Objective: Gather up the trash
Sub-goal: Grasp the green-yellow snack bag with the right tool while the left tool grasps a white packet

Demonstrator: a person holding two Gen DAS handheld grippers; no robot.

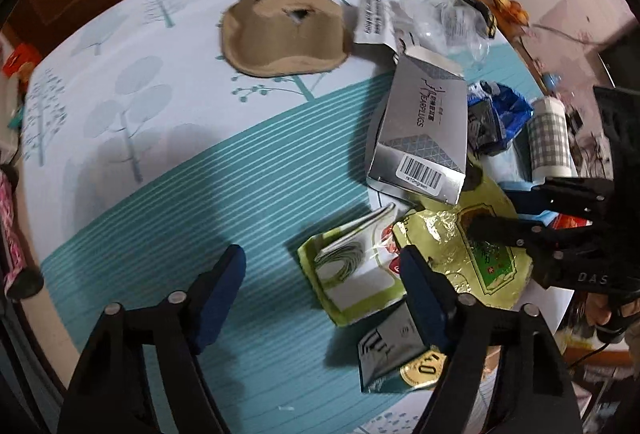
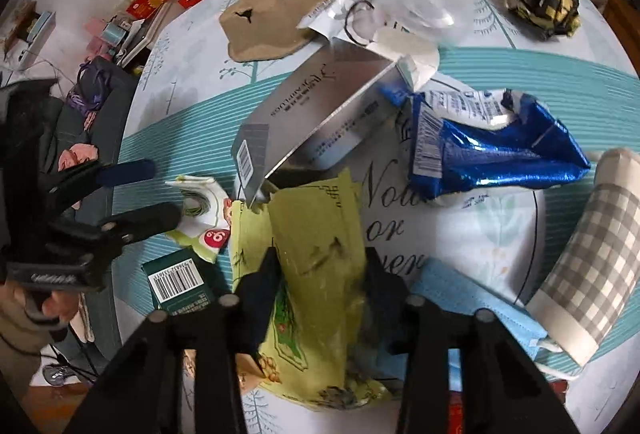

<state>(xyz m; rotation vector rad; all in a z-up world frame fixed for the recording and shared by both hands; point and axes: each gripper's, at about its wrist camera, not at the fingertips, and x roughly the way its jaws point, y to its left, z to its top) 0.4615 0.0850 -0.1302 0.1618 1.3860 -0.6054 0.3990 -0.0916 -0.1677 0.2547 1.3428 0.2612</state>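
Through my left wrist camera, my left gripper [image 1: 324,274] points steeply down at the worktop [image 1: 160,174], with its teal-striped cloth. My jaws stand apart with nothing pressed between them; the right-hand one overlaps the edge of the trash pile. At five o'clock lies a green-and-white packet [image 1: 352,274], and below it a dark green carton [image 1: 384,354]. At three o'clock the silver earplug box [image 1: 424,138] leans over a yellow-green foil pouch [image 1: 472,258]. At twelve o'clock an upturned brown pulp tray [image 1: 284,34] sits alone. My right gripper [image 1: 496,218] reaches in from four o'clock onto the pouch.

Through my right wrist camera, my right gripper [image 2: 320,274] has its jaws clamped on that yellow-green foil pouch [image 2: 316,234], which stands crumpled between the two pads. The silver earplug box [image 2: 304,114] tilts at twelve o'clock, the blue foil bag [image 2: 500,154] lies at two o'clock, and a checked paper cup [image 2: 592,254] on its side at three o'clock. A blue face mask [image 2: 472,298] lies just beside the right jaw. My left gripper [image 2: 156,190] hovers at nine o'clock, jaws apart.
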